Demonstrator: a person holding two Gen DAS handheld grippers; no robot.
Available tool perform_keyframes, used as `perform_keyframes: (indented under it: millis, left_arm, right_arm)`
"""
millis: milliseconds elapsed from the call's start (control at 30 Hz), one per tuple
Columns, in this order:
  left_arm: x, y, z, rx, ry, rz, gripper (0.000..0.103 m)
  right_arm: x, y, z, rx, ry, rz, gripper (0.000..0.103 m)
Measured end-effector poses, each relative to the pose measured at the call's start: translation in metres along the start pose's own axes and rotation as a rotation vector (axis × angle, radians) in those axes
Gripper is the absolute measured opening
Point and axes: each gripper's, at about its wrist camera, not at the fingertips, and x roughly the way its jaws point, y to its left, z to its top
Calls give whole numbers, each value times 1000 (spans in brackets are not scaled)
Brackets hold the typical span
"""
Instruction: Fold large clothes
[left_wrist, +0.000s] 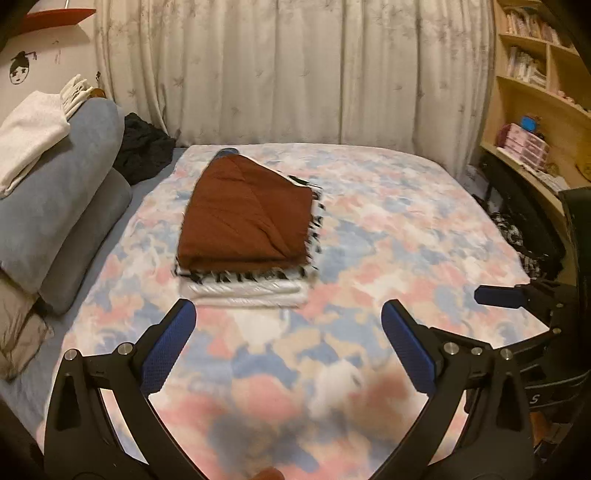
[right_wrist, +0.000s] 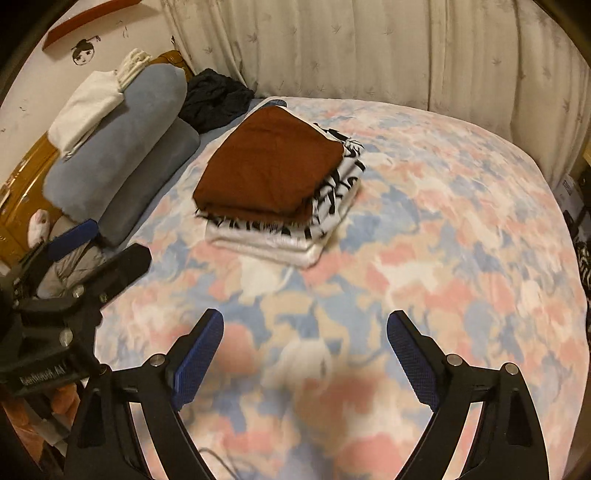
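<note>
A stack of folded clothes lies on the bed: a brown garment on top, a black-and-white patterned one under it, and a white one at the bottom. The same stack shows in the right wrist view, with the brown garment uppermost. My left gripper is open and empty, just in front of the stack. My right gripper is open and empty, farther back over the bedspread. Each gripper shows at the edge of the other's view: the right one's fingers and the left one's fingers.
The bed has a pink, blue and white patterned cover. Grey-blue pillows with white folded cloth are stacked at the left. A dark garment lies by the curtain. A bookshelf stands at the right.
</note>
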Motion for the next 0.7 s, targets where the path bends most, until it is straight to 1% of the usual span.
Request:
perform_keyframes:
  millis: [100,200,300,367,467,500,567,667,700]
  left_arm:
    - [-32,-23,-21,13,-8,-21,100]
    - [-68,-44,-45,36,-21,-28,100]
    - [-93,-56,-59,52,-28,-39,100]
    - [-111,-64,-68,62,-37,-41,100]
    - [-134,-79,-88,78,-50,-13,100]
    - [-134,-80,-88,79,-47,-9,100]
    - [-141,-88,-101,79,-37,-8,100]
    - [-145,-96,-121,79,-39,-2,100]
    - [-145,-99,-128,79,-38,4,100]
  right_arm:
    - [-40,-3,-43,-13,13,5,91]
    - [-77,-5,-80,-11,5,-10,91]
    - [-109,-14,-112,16,22,23,91]
    - [-137,-18,-131,29,1,34,91]
    - [-174,-18,-160,13,-46,-15,91]
    - [-183,-16,-169,-3,-63,-36,91]
    - [-198,-13,-195,-21,-90,-77,91]
    - [-209,-15,-229,10,-118,-84,91]
    - [-206,-15,-234,20,-126,-90,91]
